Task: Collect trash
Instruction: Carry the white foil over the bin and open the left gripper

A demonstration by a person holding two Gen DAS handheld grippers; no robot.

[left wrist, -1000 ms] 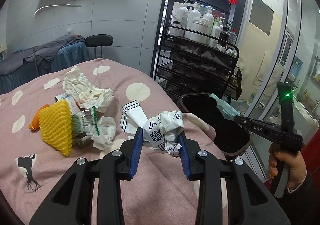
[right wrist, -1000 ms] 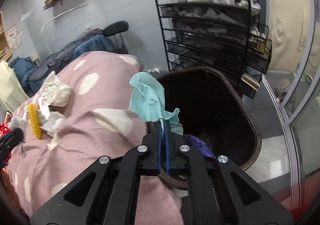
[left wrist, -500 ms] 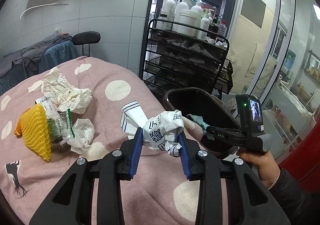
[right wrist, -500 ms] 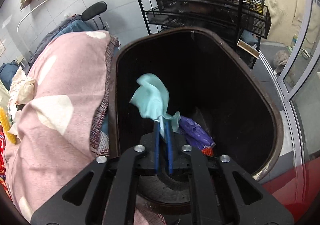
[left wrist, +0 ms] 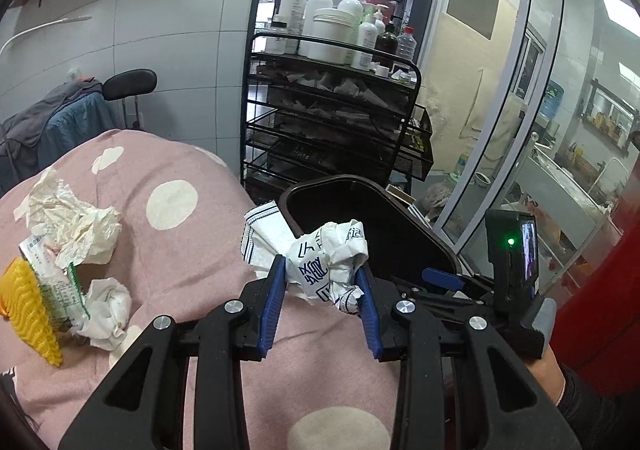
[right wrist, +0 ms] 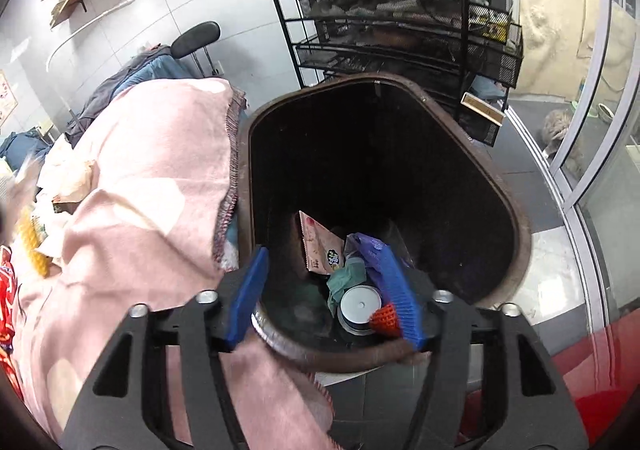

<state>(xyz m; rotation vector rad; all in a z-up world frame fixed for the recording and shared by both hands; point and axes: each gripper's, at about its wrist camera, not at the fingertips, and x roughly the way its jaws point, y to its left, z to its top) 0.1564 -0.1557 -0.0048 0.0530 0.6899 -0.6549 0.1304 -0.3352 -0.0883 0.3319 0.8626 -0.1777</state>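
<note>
Right now I am working two drops at once. My right gripper [right wrist: 324, 294] is hanging over the bin [right wrist: 516, 210], pointing down into it, and its jaws are opening with nothing between them; a teal scrap [right wrist: 346, 278] is lying at the bottom among a pink packet [right wrist: 320, 246], a purple wrapper [right wrist: 368, 246] and a round lid [right wrist: 360, 304]. I judge that drop done, so I am planning to pull this gripper back clear of the rim rather than linger, since the near rim is sitting just under the blue pads [right wrist: 248, 290].

My left gripper [left wrist: 320, 298] is clamping a crumpled printed paper [left wrist: 328, 262] between both pads, above the pink bed cover [left wrist: 172, 250] and just short of the bin's near edge [left wrist: 316, 182]. To do this well, I am wanting the paper fully over the dark opening before letting go, because a loose tail [left wrist: 260, 226] is sticking out to one side and could catch on the rim or fall back onto the bed. The right gripper's body [left wrist: 512, 278] is crowding that side of the bin, so I am counting on it moving away first.

More trash is waiting on the bed: a torn paper [left wrist: 72, 226], a white wad [left wrist: 108, 310], a clear wrapper [left wrist: 56, 286] and a yellow foam net [left wrist: 30, 314].
</note>
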